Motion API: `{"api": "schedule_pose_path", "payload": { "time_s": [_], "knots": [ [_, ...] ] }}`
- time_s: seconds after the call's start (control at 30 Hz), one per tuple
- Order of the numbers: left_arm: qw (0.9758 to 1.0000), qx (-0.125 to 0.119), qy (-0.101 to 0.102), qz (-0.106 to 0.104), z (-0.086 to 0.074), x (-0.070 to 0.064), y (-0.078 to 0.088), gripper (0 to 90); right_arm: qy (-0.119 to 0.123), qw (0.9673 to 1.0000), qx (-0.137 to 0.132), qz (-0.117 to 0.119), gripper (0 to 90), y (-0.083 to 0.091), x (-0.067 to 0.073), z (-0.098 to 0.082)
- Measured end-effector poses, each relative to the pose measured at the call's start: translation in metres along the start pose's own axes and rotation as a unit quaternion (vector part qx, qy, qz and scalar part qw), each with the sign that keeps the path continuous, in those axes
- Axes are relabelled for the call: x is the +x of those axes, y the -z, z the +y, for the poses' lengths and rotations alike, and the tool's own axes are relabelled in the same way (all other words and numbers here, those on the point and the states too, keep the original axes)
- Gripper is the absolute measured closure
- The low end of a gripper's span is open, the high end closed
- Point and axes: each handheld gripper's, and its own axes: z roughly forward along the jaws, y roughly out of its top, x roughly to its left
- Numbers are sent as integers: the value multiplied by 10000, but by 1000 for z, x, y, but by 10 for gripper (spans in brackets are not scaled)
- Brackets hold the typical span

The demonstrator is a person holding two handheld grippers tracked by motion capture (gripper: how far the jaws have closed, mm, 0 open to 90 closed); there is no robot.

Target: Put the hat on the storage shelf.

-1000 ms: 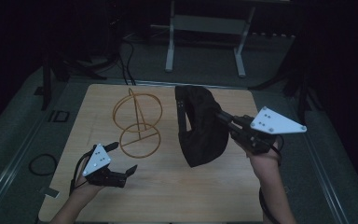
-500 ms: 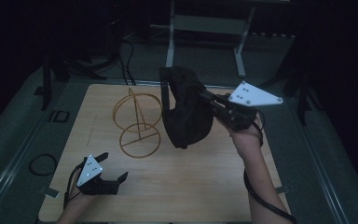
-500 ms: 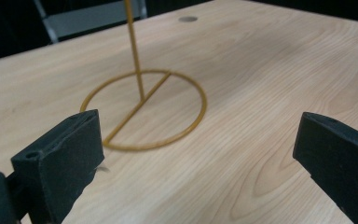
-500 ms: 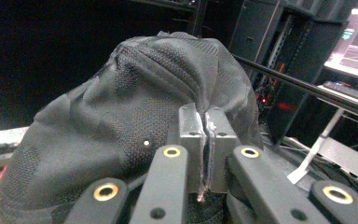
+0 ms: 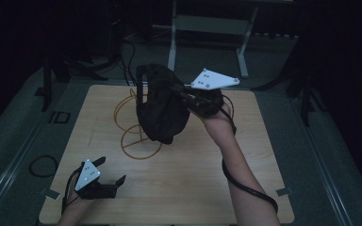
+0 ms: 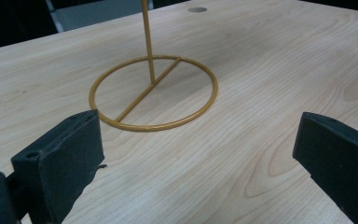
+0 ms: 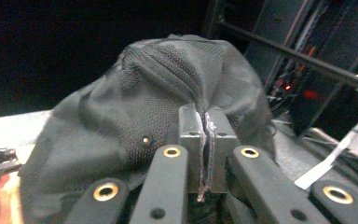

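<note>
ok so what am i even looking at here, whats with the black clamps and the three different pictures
A person sits at a wooden table holding a hand-operated claw in each hand. The high view looks down from above the person's side. The other two pictures come from cameras riding on each claw, looking along its black jaws.

The right claw is shut on a black mesh cap, held in the air over a gold wire stand on the table. The left claw sits low near the table's front edge, jaws open with nothing between them, facing the stand's ring base.
</note>
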Motion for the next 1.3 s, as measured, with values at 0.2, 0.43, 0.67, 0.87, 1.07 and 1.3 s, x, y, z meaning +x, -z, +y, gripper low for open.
{"api": "schedule_pose_path", "payload": {
  "time_s": [0.2, 0.43, 0.67, 0.87, 1.07, 1.3],
  "knots": [
    [10000, -8, 86, 5, -3, 6, 0, 21, -97, 9995, 188, 230, 875, -34, 5, -1],
    [9999, -38, 120, -8, -3, 8, 1, 22, -274, 9984, 359, 340, 874, -65, 11, -5],
    [10000, 10, 3, 17, -4, 8, 1, 22, -439, 9971, 495, 370, 873, -90, 14, -6],
    [9999, -53, 98, 51, -3, 10, 3, 23, -496, 9955, 655, 481, 869, -107, 19, -8],
    [9999, -25, 80, 59, -4, 10, 3, 40, -503, 9943, 733, 590, 843, -115, 24, -10],
    [9999, -34, 111, 19, -4, 10, 2, 40, -768, 9911, 598, 908, 702, -117, 24, -9]
  ]
}}
